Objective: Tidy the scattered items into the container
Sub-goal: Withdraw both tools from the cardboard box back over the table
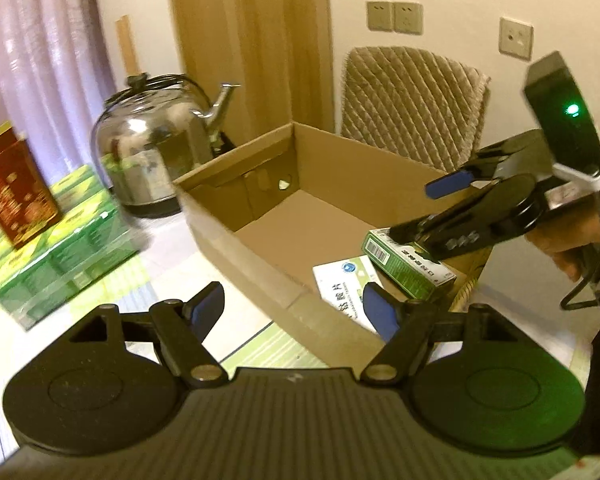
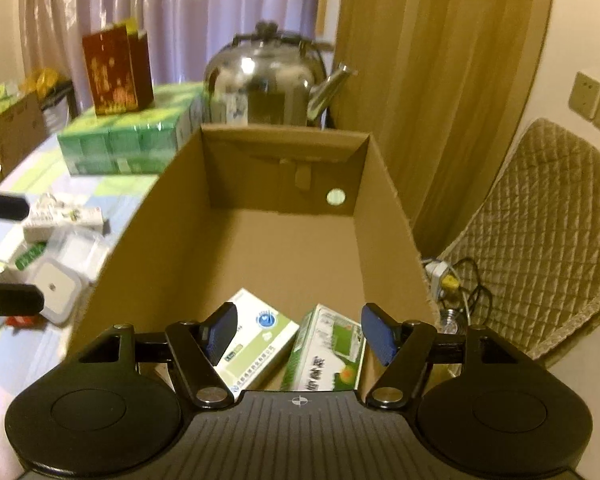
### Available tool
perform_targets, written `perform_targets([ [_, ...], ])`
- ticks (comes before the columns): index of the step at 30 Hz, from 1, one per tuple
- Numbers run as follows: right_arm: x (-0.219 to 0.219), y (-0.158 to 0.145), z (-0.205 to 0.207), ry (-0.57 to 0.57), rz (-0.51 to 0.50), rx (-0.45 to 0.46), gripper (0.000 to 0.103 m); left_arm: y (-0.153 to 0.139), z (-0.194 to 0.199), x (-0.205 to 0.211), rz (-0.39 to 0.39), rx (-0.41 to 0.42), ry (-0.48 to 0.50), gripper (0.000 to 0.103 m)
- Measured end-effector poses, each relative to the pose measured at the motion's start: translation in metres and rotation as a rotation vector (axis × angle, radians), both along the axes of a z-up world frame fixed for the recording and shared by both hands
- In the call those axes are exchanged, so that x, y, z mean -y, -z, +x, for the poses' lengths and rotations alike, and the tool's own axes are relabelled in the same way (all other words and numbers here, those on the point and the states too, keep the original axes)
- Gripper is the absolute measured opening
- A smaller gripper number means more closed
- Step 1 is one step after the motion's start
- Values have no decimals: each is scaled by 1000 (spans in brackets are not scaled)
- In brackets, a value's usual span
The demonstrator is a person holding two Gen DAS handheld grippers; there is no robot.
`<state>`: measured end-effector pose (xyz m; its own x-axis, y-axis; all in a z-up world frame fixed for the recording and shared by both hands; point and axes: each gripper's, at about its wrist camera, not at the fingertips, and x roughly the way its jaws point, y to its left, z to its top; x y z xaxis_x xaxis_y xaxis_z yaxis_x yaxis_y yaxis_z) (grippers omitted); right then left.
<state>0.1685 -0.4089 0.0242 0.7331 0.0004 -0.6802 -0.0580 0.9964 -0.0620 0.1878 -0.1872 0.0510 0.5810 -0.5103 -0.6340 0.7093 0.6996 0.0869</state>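
Tidying partly done: white box [image 2: 256,340] and green box [image 2: 328,354] lie in cardboard box [image 2: 384,208] near corner; right gripper [image 2: 298,334] and left gripper [image 1: 294,306] both spread, empty. Small items [image 2: 60,236], blurred, apparently packets, remain on tabletop [image 2: 112,188] beside box's left wall.

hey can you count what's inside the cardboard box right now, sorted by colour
White and green medicine box: 1
Mostly green medicine box: 1
Total in the cardboard box: 2
The open right gripper hovers over them, holding nothing.
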Motion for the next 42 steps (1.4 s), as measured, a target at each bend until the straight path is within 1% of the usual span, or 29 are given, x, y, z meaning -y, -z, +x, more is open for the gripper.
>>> perform_targets([
  [4, -13, -16, -19, -9, 15, 42, 70, 0, -11, -25, -15, -20, -59, 73],
  [9, -43, -33, -43, -46, 55, 88, 74, 3, -31, -58, -27, -51, -132, 73],
  [15, -83, -42, -72, -113, 117, 109, 77, 12, -56, -97, -14, -90, -206, 73],
  [21, -116, -44, -96, -183, 169, 103, 81, 23, -79, -127, 4, -114, -259, 74],
  [25, -135, -36, -111, -221, 186, 89, 84, 31, -92, -152, 6, -133, -305, 77],
  [29, -152, -20, -119, -254, 194, 44, 84, 41, -101, -175, 15, -152, -358, 77],
  [33, -169, -2, -121, -279, 192, -1, 85, 48, -109, -195, 7, -164, -397, 78],
  [37, -180, 12, -118, -289, 193, -33, 85, 51, -108, -209, -1, -169, -413, 79],
  [42, -187, 23, -110, -293, 188, -59, 85, 53, -95, -219, -6, -173, -422, 79],
])
